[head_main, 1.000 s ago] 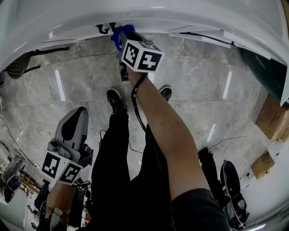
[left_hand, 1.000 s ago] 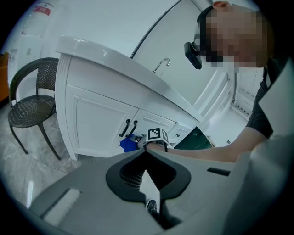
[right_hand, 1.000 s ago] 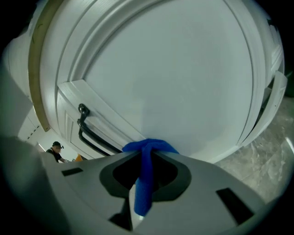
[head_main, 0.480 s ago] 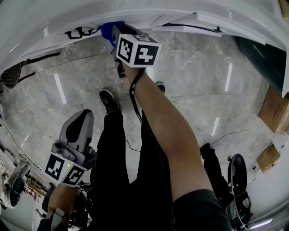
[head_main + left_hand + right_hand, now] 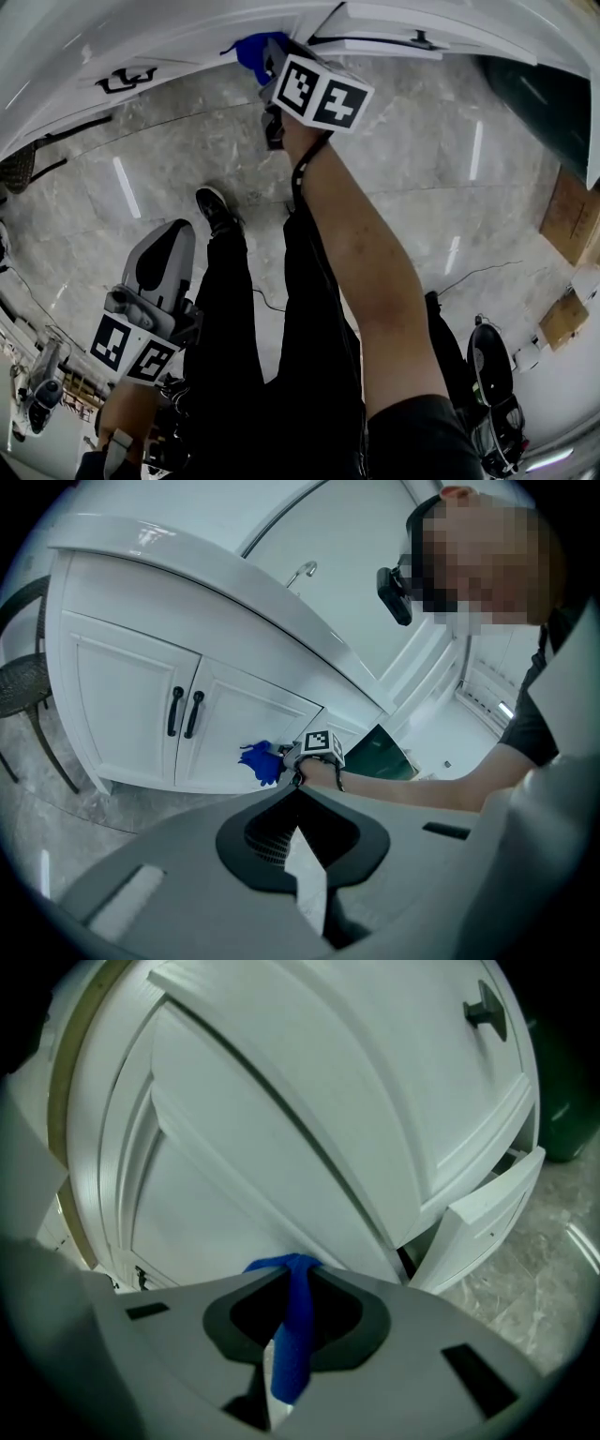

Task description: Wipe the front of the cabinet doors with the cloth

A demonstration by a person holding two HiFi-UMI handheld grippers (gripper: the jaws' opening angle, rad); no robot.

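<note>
Pressing against the lower part of a white cabinet door (image 5: pixel 178 42) at the top centre of the head view, the right gripper (image 5: pixel 271 54) has its jaws clamped on the blue cloth (image 5: pixel 249 49). In the right gripper view, a narrow strip of the cloth runs down between the closed jaws at the bottom centre. Its bunched end meets the panelled door just above them. To the lower right of that view, another door (image 5: pixel 487 1208) stands slightly ajar above the grey marble floor (image 5: pixel 525 1269).

The left gripper (image 5: pixel 161 246) hangs low at the lower left of the head view, well apart from the cabinet. Its jaws are drawn together with nothing between them. Its own view shows the cloth on the door just right of a pair of black handles (image 5: pixel 185 712).
</note>
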